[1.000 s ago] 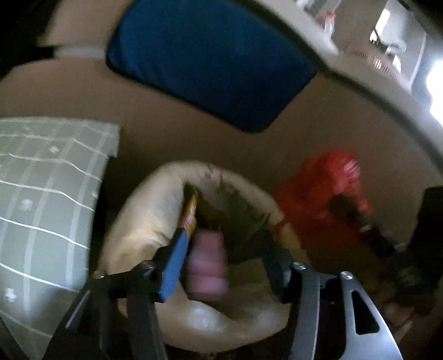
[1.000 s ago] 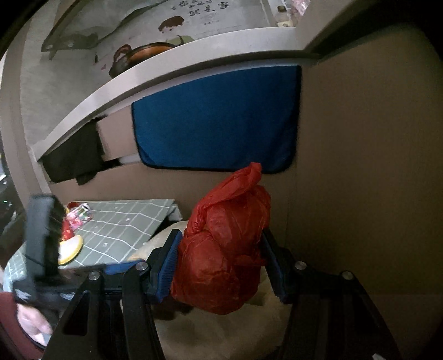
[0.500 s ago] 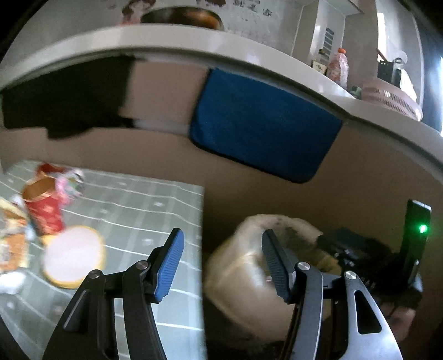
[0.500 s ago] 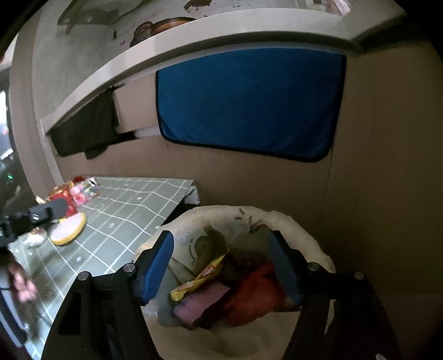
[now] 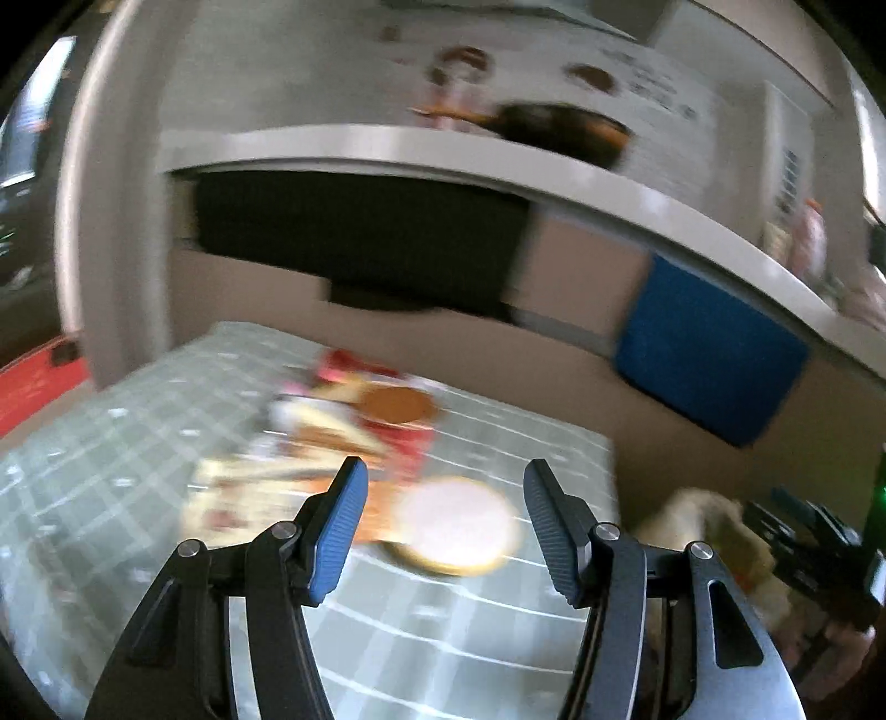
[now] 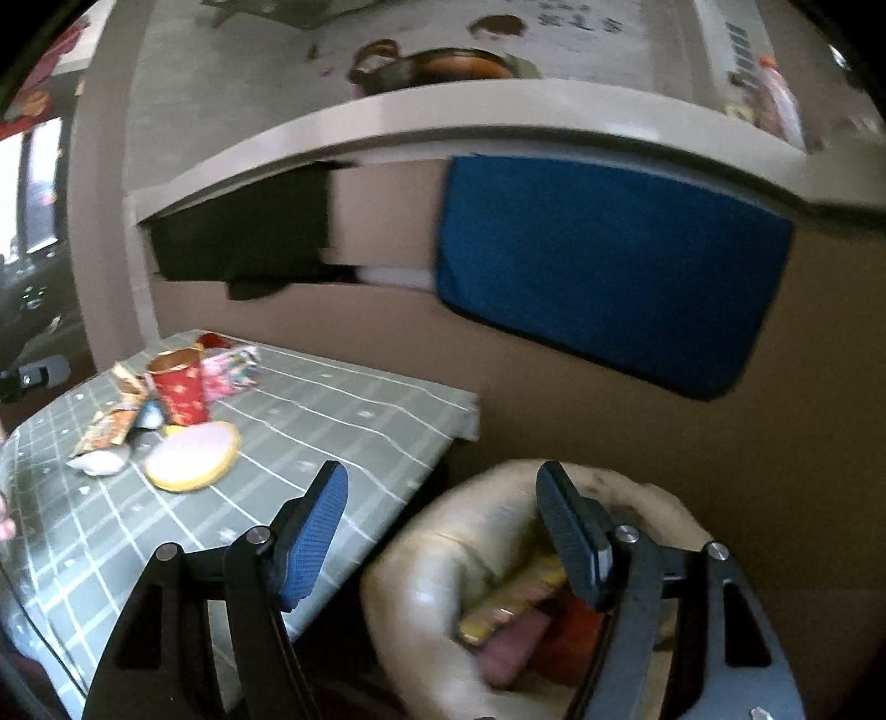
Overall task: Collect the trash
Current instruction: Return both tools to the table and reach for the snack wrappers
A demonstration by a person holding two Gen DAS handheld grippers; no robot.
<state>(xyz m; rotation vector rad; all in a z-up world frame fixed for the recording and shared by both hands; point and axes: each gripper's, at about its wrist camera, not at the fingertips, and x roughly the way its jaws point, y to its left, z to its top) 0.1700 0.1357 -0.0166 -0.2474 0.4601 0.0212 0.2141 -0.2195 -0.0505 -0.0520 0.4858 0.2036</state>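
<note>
Worktop [image 6: 343,421] at 8 o'clock, covered in grey-green cloth with a white grid. Behind it a tan wall panel [image 6: 554,421]. Blue cloth [image 6: 609,266] at 2 o'clock and black cloth [image 6: 243,249] at 10 o'clock, both hanging under a pale shelf [image 6: 443,116]. Poster [image 6: 443,50] at 12 o'clock. Daylight at far left, window [image 6: 39,183].
</note>
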